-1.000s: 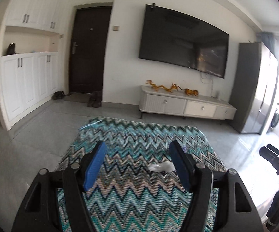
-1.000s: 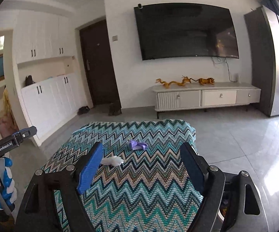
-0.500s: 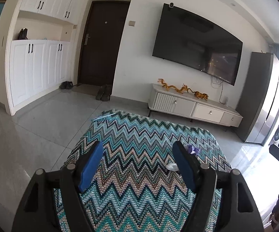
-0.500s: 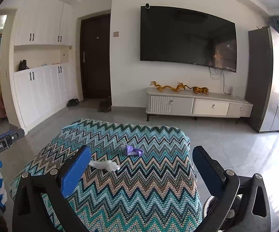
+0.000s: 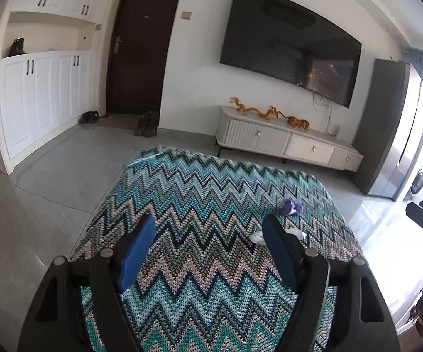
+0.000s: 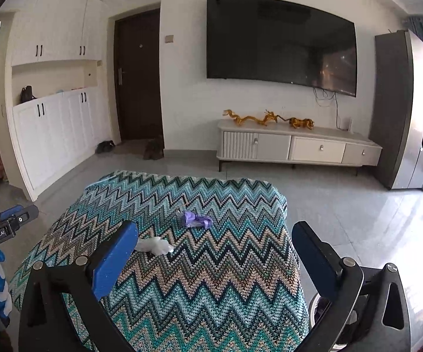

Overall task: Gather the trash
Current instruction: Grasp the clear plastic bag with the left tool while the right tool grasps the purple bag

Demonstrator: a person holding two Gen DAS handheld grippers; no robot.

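Note:
A crumpled white wrapper (image 6: 154,245) and a crumpled purple wrapper (image 6: 195,220) lie on a table covered with a teal zigzag cloth (image 6: 211,287). In the left wrist view the white wrapper (image 5: 257,237) sits partly behind the right finger and the purple wrapper (image 5: 292,207) lies farther back. My left gripper (image 5: 208,243) is open and empty above the cloth. My right gripper (image 6: 214,252) is open and empty, with the white wrapper just beyond its left fingertip.
A white TV cabinet (image 6: 299,146) with gold dragon figures stands under a wall TV (image 6: 279,44). A grey fridge (image 6: 405,111) is at the right, white cupboards (image 6: 56,123) at the left. A bin rim (image 6: 328,308) shows by the table's right edge.
Both cameras have risen and pulled back a little, so the table sits lower in view. The purple wrapper is now clear of the left gripper's finger. Both grippers stay open.

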